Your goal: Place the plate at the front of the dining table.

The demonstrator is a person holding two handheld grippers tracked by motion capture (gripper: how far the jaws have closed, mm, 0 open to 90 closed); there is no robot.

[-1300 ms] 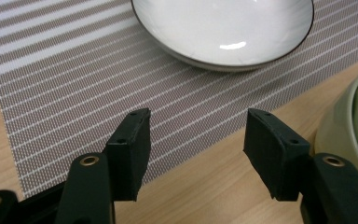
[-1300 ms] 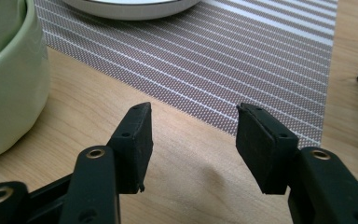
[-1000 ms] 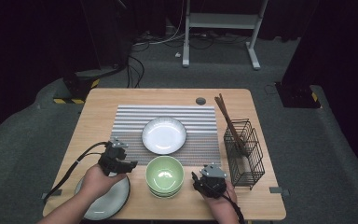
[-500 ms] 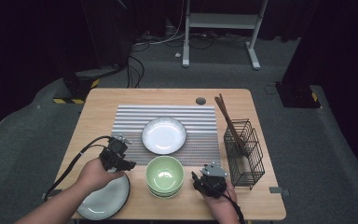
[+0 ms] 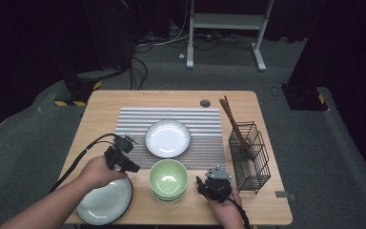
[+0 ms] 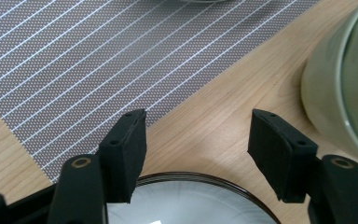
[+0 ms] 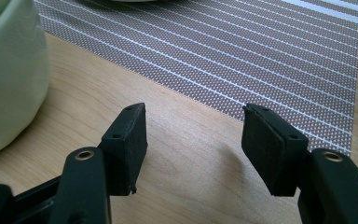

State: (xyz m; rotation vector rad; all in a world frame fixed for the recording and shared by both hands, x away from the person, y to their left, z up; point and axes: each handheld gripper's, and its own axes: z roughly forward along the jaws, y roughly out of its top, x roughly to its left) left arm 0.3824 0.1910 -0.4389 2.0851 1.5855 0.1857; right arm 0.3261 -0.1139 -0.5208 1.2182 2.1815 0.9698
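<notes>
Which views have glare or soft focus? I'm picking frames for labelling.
High view: dark surroundings, lit table, a bright highlight inside the green bowl. Left gripper view: sharp placemat, soft bowl at the right edge, sheen on the plate. Right gripper view: sharp fingers, blurred bowl at left.

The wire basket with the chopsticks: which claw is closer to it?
The right claw. It sits just left of the wire basket, near the table's front edge. The left claw is far across, beyond the green bowls, over a plate.

Green bowl (image 5: 168, 179), grey-striped mat (image 5: 171, 117), black basket (image 5: 250, 155).
</notes>
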